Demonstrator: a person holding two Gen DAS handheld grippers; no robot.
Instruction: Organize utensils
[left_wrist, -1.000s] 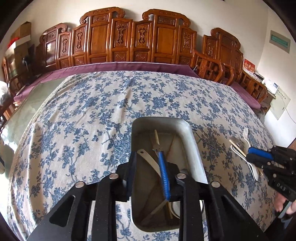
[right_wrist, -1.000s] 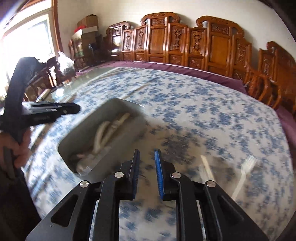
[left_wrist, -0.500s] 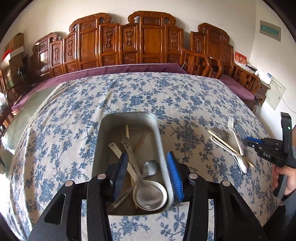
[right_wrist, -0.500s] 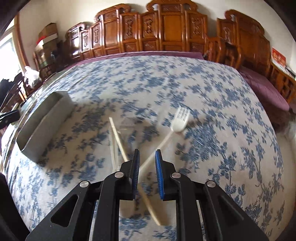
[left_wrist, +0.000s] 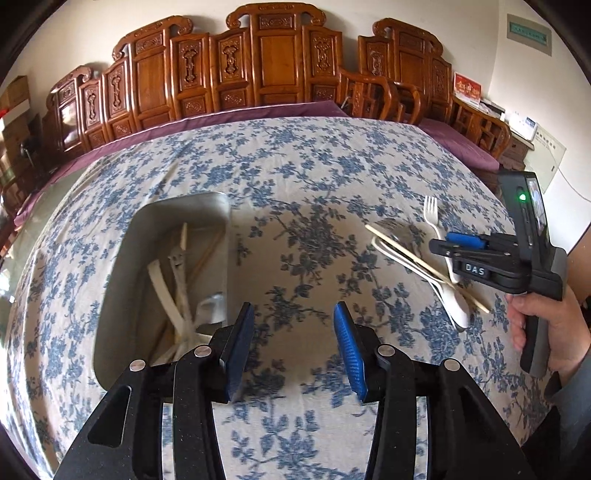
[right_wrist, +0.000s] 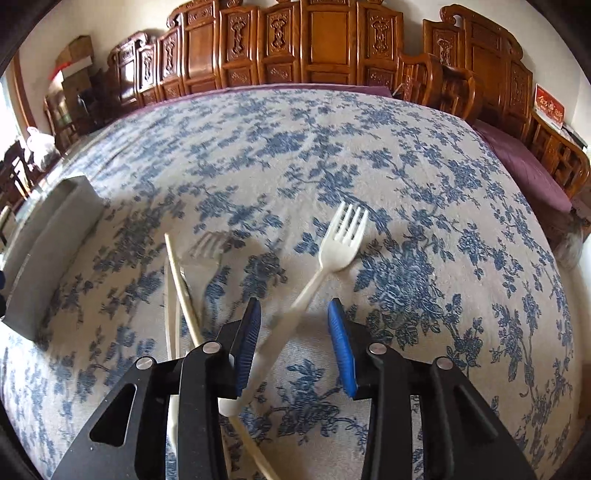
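A metal tray (left_wrist: 122, 258) on the flowered tablecloth holds several utensils (left_wrist: 181, 295); its side also shows in the right wrist view (right_wrist: 48, 254). My left gripper (left_wrist: 293, 354) is open and empty, just right of the tray. A white plastic fork (right_wrist: 332, 254), a clear fork (right_wrist: 208, 245) and a chopstick (right_wrist: 181, 284) lie loose on the cloth. My right gripper (right_wrist: 291, 347) is open, low over the white fork's handle, which runs between the jaws. The same pile shows in the left wrist view (left_wrist: 432, 221), with the right gripper (left_wrist: 458, 245) above it.
The large table (right_wrist: 332, 147) has a purple edge at the back. Carved wooden chairs (left_wrist: 280, 66) line the far side and the right. A hand (left_wrist: 546, 332) holds the right gripper's handle.
My left gripper has opened, let go of a utensil into the tray and moved right off it. My right gripper has swung from the tray to the loose pile and opened over the white fork.
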